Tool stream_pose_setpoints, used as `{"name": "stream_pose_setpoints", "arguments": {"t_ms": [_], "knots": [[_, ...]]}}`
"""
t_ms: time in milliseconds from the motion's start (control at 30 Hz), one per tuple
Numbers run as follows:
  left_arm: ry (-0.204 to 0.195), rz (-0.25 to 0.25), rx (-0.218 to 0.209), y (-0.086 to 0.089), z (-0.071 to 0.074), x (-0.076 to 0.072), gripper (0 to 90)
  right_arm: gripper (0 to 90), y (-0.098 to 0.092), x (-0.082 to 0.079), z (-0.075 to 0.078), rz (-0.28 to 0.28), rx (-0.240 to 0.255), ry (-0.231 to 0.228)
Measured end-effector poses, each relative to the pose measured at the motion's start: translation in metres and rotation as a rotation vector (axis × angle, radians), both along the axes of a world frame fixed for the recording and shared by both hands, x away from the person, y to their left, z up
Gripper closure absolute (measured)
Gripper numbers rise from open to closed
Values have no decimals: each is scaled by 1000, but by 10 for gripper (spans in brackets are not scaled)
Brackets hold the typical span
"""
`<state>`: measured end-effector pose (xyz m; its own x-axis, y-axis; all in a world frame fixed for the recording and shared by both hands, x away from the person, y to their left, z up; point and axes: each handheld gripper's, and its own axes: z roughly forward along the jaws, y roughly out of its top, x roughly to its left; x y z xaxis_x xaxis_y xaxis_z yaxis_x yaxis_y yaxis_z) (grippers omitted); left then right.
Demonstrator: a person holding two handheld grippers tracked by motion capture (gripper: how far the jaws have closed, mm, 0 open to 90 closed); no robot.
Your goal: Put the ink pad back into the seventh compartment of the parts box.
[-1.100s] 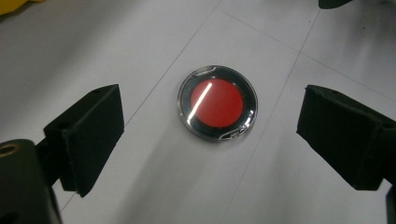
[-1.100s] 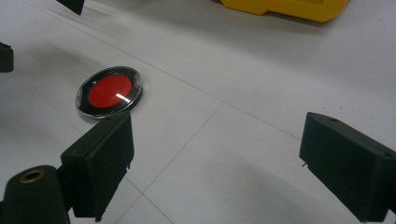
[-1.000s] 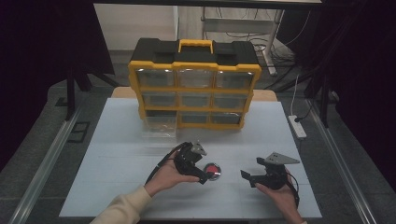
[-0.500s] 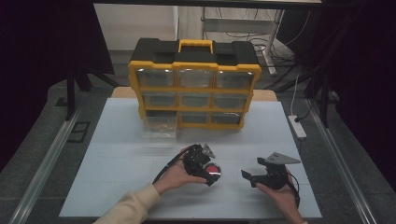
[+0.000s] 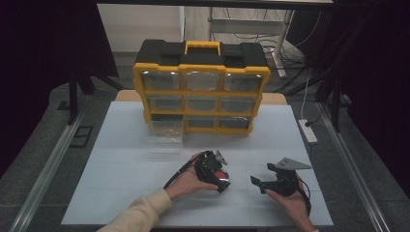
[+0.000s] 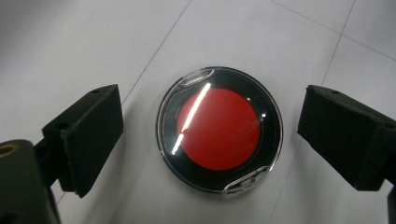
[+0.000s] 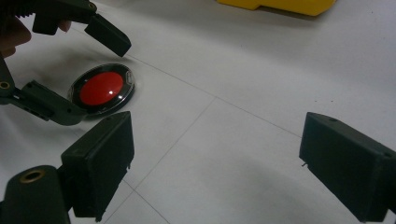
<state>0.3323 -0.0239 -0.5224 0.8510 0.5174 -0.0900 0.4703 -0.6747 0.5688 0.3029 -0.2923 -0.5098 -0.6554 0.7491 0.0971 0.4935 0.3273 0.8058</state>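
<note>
White tabletop [image 5: 121, 193] bearing yellow-and-black drawer organizer [image 5: 200, 87] at far edge, one clear drawer [image 5: 166, 129] drawn out at lower left. Right gripper [image 5: 257, 182] held low near front right, jaws wide apart, nothing between. Left gripper [image 6: 210, 135] poised directly over round red disc in clear case [image 6: 219, 129], jaws spread either side, not touching. Disc lying flat on tabletop, front centre.
</note>
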Motion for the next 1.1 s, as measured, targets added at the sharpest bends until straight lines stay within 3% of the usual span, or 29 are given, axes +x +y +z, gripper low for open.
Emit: {"name": "stream_pose_setpoints", "arguments": {"t_ms": [500,667,800,1100], "knots": [[-15,8,32,-5,-2,0,127,107,0,0,0,-8,0,1],[-27,7,46,-4,-1,-1,181,107,0,0,0,-7,-3,1],[-30,-1,50,-3,2,-2,303,108,0,0,0,-8,-3,0],[-30,9,43,-2,2,-1,306,109,0,0,0,-10,-1,-1]]}}
